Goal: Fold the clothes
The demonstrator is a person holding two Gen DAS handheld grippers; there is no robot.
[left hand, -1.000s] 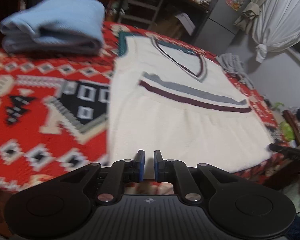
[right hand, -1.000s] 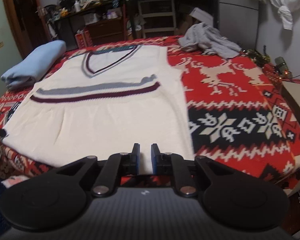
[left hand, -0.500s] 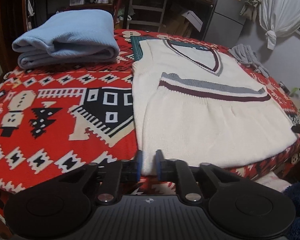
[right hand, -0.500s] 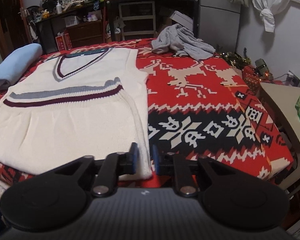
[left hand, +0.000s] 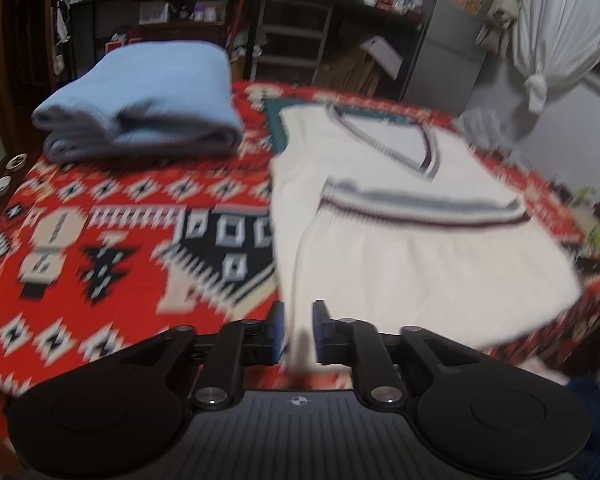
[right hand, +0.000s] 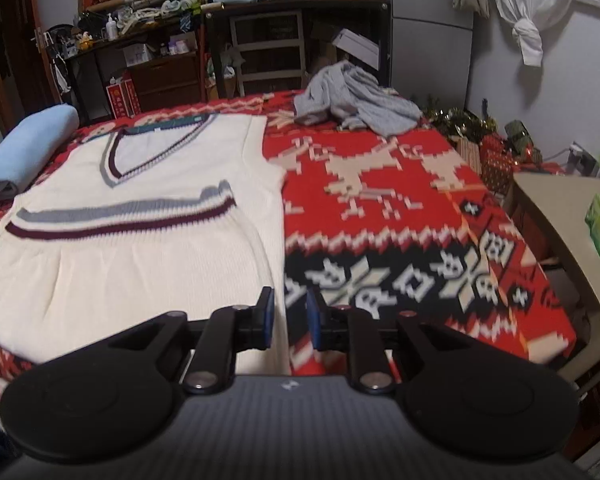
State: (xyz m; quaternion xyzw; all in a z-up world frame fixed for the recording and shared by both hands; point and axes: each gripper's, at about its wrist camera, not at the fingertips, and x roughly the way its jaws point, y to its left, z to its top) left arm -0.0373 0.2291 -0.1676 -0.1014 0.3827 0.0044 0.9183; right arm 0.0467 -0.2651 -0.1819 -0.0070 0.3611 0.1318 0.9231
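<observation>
A cream sleeveless vest (right hand: 132, 248) lies flat on a red patterned blanket (right hand: 400, 216), front side up. Its long axis runs away from both cameras: the V-neck (right hand: 148, 152), trimmed in grey and maroon, points toward the far cluttered shelves, and the hem lies at the near edge. A grey and a maroon stripe (right hand: 120, 220) cross the chest from side to side.

The left gripper (left hand: 298, 330) sits at the near left corner of the hem. Its jaws stand a little apart with a strip of the vest's edge between them; motion blur makes it unclear whether the pads are pressing the cloth. The right gripper (right hand: 288, 320) sits at the near right corner, its jaws likewise slightly apart astride the vest's right side edge, and no firm clamping shows.

A folded light-blue garment (left hand: 140, 100) rests on the blanket to the left of the vest, apart from it. A crumpled grey garment (right hand: 356, 100) lies at the far right of the blanket, beyond the vest's shoulder.
</observation>
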